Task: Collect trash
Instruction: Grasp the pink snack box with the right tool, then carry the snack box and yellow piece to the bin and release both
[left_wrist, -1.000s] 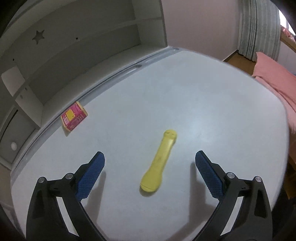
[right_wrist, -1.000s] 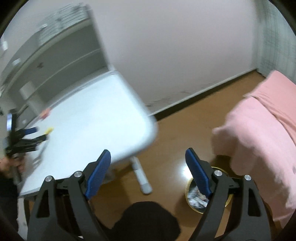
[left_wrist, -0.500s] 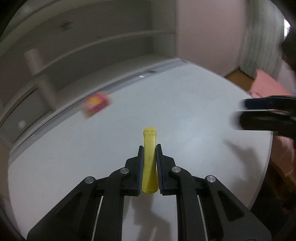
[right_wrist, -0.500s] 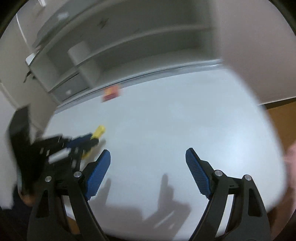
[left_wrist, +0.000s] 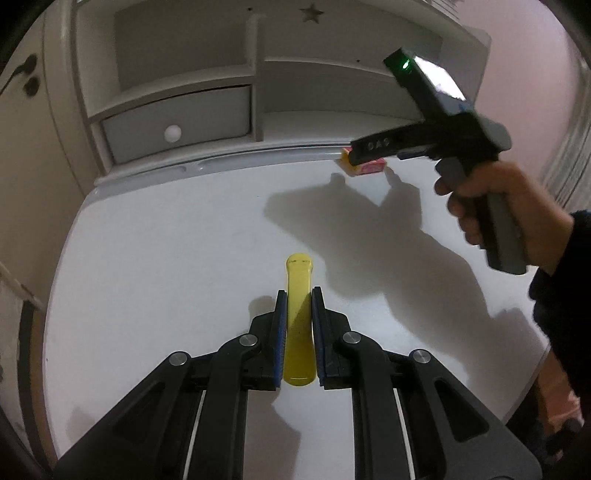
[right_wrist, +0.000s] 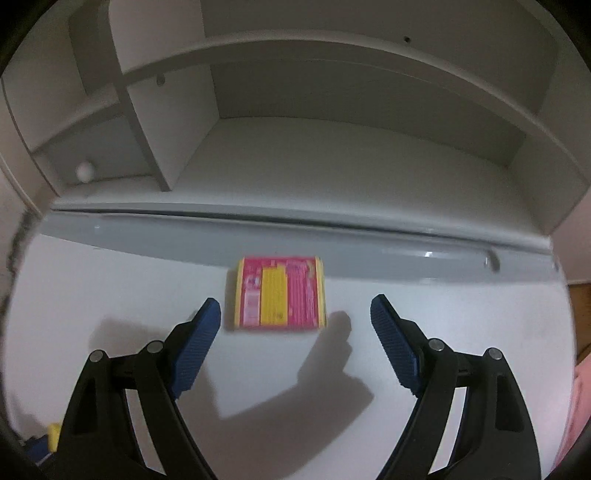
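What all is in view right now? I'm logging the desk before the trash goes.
yellow tube: 1, yellow, clamped in the left tongs above the desk
snack box: 1, pink and yellow, flat on the desk by the back rail
desk: 1, white, under everything
shelf unit: 1, grey-white, behind the desk
drawer: 1, grey with a white knob, lower left of the shelf unit
left tongs: 1, black with blue pads, shut
right tongs: 1, black with blue pads, open over the box
hand: 1, holding the right tongs' handle

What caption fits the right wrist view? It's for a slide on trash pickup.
Open right gripper poised over a pink-and-yellow packet on the white desk, below grey shelves.
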